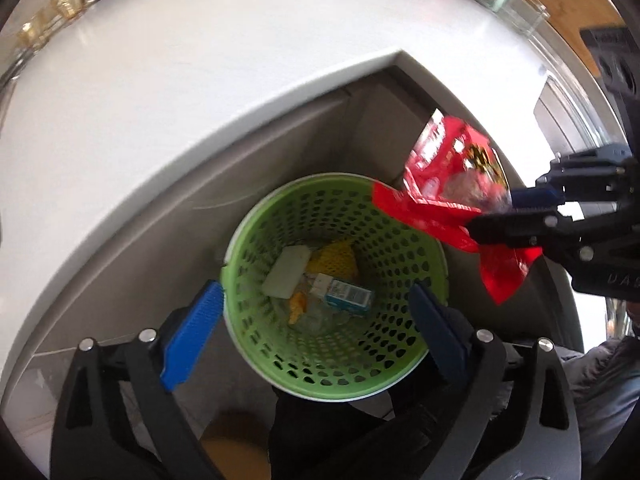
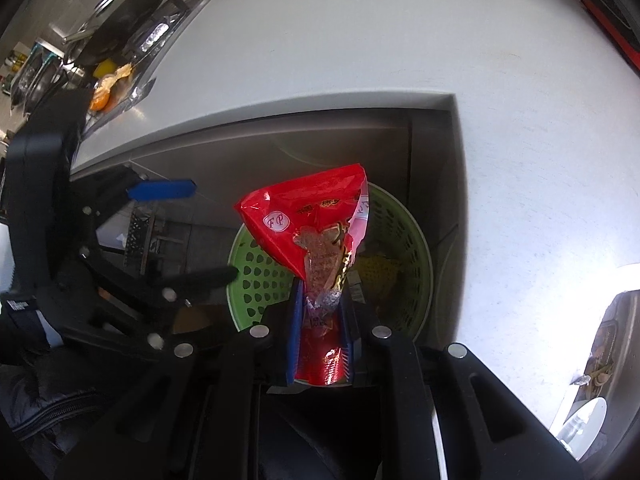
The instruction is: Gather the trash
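Closest thing in the right wrist view is the right gripper itself, fingers squeezed nearly together on a red snack bag. The crinkled bottom of the bag is pinched between the blue pads and the rest fans out past the fingertips, tilted a bit to the left. It has a small "FP" oval printed on it and a clear patch in the middle.

Just beyond the fingertips, lower down, sits a green perforated waste basket, so the bag hangs over its near rim. Off to the left of the fingers the left gripper pokes in sideways, one blue pad up top and a dark finger lower down, with a wide gap between them and nothing in it.

In the left wrist view the left gripper is spread wide, its pads either side of the basket rim. Down inside, between the fingers, there's a white flat piece, a small blue-and-white carton, something yellow and meshy and an orange scrap. The red bag comes in from the right, held by the right gripper, over the basket's far right edge.

Behind it all is a white countertop with a notch cut in it, where the basket sits.
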Demonstrator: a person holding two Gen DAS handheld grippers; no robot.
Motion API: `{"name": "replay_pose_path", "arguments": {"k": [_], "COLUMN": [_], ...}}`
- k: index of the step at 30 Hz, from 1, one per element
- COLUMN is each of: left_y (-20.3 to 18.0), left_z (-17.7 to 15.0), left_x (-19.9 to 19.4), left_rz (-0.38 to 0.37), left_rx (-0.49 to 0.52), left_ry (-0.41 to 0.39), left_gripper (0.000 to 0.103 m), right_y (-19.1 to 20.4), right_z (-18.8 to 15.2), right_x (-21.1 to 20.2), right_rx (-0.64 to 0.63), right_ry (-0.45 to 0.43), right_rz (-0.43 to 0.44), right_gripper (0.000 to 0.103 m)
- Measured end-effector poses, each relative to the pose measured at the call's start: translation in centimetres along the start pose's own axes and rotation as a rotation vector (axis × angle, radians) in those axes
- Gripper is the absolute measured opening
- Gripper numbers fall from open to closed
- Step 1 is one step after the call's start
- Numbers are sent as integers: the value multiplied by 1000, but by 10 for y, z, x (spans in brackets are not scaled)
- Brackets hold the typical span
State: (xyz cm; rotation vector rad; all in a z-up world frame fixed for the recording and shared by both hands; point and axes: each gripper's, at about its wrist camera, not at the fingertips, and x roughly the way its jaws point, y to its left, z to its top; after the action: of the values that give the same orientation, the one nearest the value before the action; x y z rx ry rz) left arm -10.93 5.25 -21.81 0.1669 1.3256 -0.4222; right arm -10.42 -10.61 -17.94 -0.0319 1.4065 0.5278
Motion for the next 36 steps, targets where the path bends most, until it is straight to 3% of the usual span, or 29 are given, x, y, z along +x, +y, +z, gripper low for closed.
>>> {"name": "replay_pose_path", "arguments": {"k": [4, 7, 11, 14, 27, 36], "left_y": [14, 23, 32, 39, 45, 38], "left_z": [-2, -3, -3, -3, 6, 29], "left_x": [-13, -20, -25, -28, -41, -51], "left_rz": [36, 61, 80, 89, 107, 126], "left_rx": [-24, -39, -61, -74, -113, -124], "left_ry": [-17, -26, -29, -34, -79, -117], "left_gripper": [91, 94, 94, 94, 94, 94], "right_y": [0, 6, 26, 35, 32, 6], "right_z": [-2, -4, -6, -5, 14, 32], "right_x": [3, 11, 23, 25, -2, -33], "right_rx": [-19, -53, -137, -158, -125, -53], "right_ry": [11, 38, 59, 51, -41, -121], "right_rz": [-1, -3, -58, -80, -107, -198], "right_gripper": [20, 28, 80, 94, 99, 101]}}
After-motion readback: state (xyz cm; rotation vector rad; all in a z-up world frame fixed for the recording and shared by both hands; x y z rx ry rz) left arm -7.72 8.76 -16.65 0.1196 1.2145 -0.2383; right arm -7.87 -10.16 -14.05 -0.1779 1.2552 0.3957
